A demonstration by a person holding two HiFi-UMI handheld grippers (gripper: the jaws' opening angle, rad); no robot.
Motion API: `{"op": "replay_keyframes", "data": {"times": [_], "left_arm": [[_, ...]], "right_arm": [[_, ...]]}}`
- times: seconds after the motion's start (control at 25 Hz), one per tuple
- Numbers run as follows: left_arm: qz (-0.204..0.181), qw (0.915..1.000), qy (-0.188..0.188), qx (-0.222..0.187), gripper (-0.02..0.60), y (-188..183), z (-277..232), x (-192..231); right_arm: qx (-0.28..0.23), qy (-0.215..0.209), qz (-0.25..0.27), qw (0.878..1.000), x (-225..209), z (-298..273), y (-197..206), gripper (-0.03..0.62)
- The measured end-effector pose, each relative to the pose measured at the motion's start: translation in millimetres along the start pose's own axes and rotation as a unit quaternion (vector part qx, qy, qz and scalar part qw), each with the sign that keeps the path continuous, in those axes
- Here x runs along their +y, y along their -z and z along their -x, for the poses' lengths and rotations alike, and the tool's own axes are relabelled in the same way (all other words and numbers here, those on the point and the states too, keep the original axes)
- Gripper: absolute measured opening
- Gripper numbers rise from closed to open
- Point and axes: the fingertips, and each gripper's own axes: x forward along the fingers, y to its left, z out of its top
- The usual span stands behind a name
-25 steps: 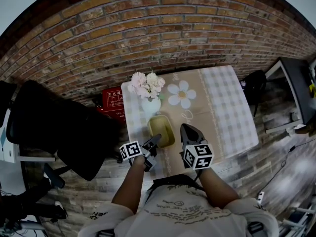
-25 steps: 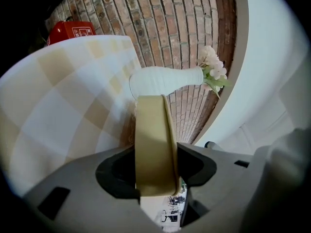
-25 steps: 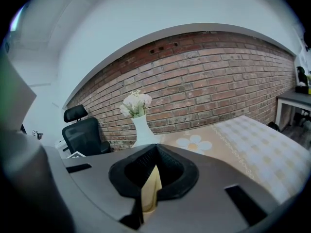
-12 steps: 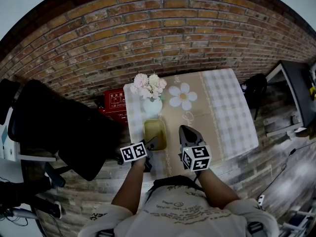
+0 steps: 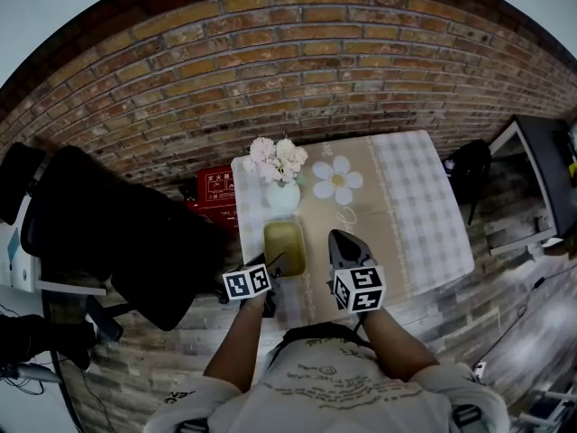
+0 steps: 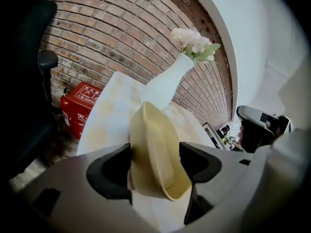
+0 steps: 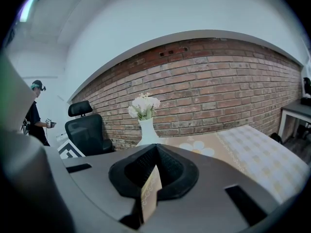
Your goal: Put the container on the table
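Note:
The container (image 5: pixel 284 246), a pale olive-yellow rectangular tub, rests on the tablecloth near the table's front left, just in front of the white vase (image 5: pixel 282 195). My left gripper (image 5: pixel 275 265) is at its near end. In the left gripper view the tub's near rim (image 6: pixel 155 149) lies between the two dark pads (image 6: pixel 109 176), which stand wide on either side without squeezing it; the jaws have just been opening. To the right of the tub, my right gripper (image 5: pixel 341 242) hovers over the cloth with its jaws together (image 7: pixel 155 149) and holds nothing.
The table (image 5: pixel 424 206) wears a beige and checked cloth with a daisy print. Pink-white flowers (image 5: pixel 275 156) fill the vase. A red box (image 5: pixel 215 188) sits on the floor by the brick wall, and a black chair (image 5: pixel 117 242) stands left. Another person (image 7: pixel 36 110) stands far left.
My left gripper has rolled and its jaws have spread apart from the tub's near end. The tub now lies flat and straight on the cloth. The right gripper has stayed put.

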Motion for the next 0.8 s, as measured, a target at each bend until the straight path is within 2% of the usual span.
{"op": "replay_keyframes", "data": {"times": [0.2,0.44,0.52,0.6,0.64,0.8], "left_arm": [[-0.006,0.9996,-0.017,-0.023,0.302,-11.7,13.0,2.7],[-0.064,0.9964,-0.038,-0.04,0.293,-25.7,31.9,-7.4],[-0.092,0.9928,-0.049,-0.059,0.23,-33.1,41.0,-14.4],[-0.121,0.987,-0.065,-0.083,0.069,-42.7,51.4,-21.8],[-0.134,0.9841,-0.07,-0.094,0.014,-47.4,56.1,-26.4],[-0.148,0.9801,-0.056,-0.12,0.006,-64.9,71.9,-49.1]], "right_arm": [[-0.006,-0.008,0.001,1.0,5.1,-1.2,-6.0,0.003],[-0.014,-0.018,-0.001,1.0,11.7,-2.2,-13.4,0.003],[-0.017,-0.022,0.0,1.0,15.1,-2.5,-15.2,0.003],[-0.02,-0.026,0.001,0.999,18.8,-3.0,-17.1,0.003],[-0.022,-0.028,0.001,0.999,20.6,-3.1,-18.2,0.003],[-0.028,-0.04,0.004,0.999,29.2,-2.9,-23.1,0.003]]}}
